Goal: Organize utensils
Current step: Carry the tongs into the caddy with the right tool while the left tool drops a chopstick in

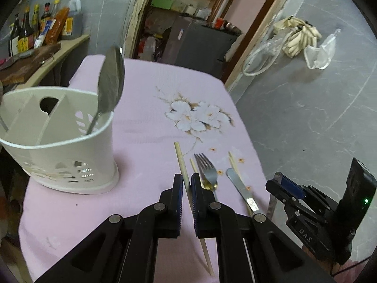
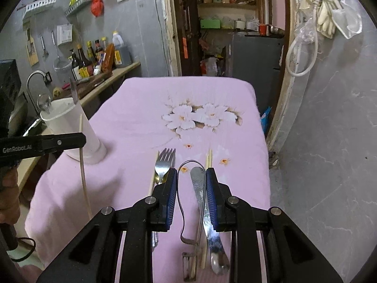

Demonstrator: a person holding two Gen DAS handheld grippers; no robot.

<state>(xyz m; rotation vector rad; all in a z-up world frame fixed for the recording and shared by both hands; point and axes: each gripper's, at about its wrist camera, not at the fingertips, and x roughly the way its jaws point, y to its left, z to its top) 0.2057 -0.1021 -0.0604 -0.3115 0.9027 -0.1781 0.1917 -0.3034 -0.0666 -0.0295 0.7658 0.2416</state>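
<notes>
My left gripper (image 1: 186,184) is shut on a wooden chopstick (image 1: 182,162) and holds it above the pink tablecloth; the same chopstick (image 2: 81,160) hangs from it in the right wrist view. The white utensil holder (image 1: 68,141) stands to the left with a large spoon (image 1: 110,82) in its right compartment. A fork (image 1: 206,169) and a butter knife (image 1: 240,188) lie on the cloth with more chopsticks (image 1: 233,162). My right gripper (image 2: 191,181) is open over the knife (image 2: 200,188) and a wire peeler (image 2: 186,202), beside the fork (image 2: 165,162).
The small table with its flowered pink cloth (image 2: 141,122) ends near the right at a grey marble wall (image 2: 329,141). A counter with sauce bottles (image 2: 94,56) and a sink tap (image 2: 35,77) runs on the left. A doorway with shelves (image 2: 226,23) lies behind.
</notes>
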